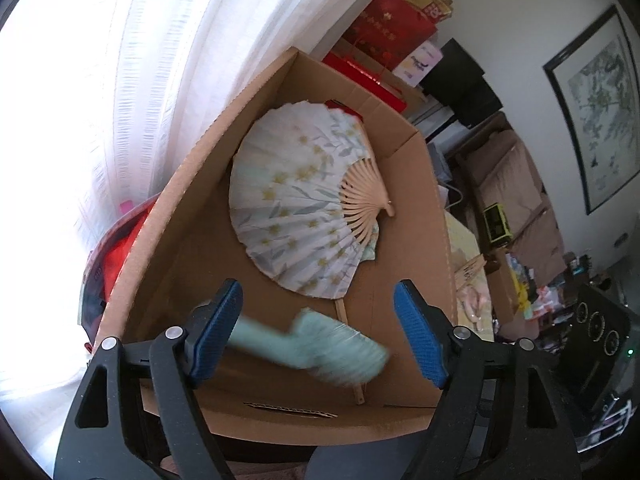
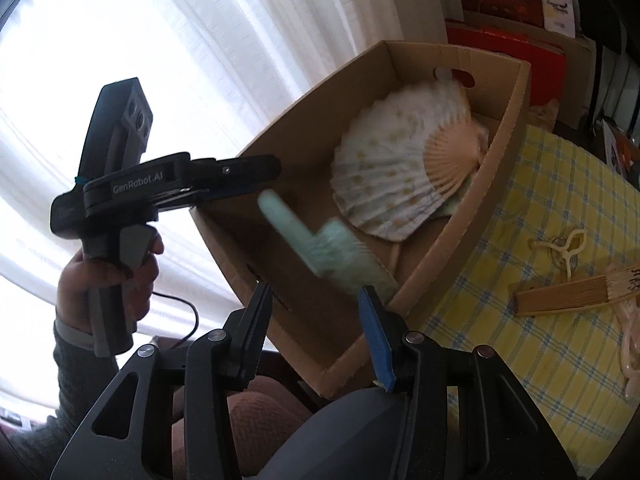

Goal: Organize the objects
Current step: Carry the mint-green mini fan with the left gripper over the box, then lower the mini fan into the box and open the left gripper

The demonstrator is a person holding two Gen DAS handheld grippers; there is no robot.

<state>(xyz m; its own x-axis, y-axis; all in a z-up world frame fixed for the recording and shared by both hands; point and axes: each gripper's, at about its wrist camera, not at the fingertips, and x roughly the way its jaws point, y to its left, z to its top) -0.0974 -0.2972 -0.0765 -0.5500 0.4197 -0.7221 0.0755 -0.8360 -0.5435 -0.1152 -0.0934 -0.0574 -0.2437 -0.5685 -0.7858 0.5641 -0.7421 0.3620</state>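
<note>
Comb [image 1: 316, 346] hangs blurred between the parted left fingers [image 1: 218, 334], over the box [image 1: 192, 216].

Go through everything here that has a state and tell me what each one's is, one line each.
Cardboard box: open-topped, holding the fans.
Floral paper fan: spread open, lying in the box.
Mint comb: blurred, over the box, free of both claws.
Left claw: open, holding nothing.
Right claw: open, holding nothing.
Bamboo fan: folded shut, lying on the checked cloth.

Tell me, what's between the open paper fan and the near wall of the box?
In the left wrist view, a mint green comb, blurred, sits between the open fan and the cardboard box's near wall.
</note>
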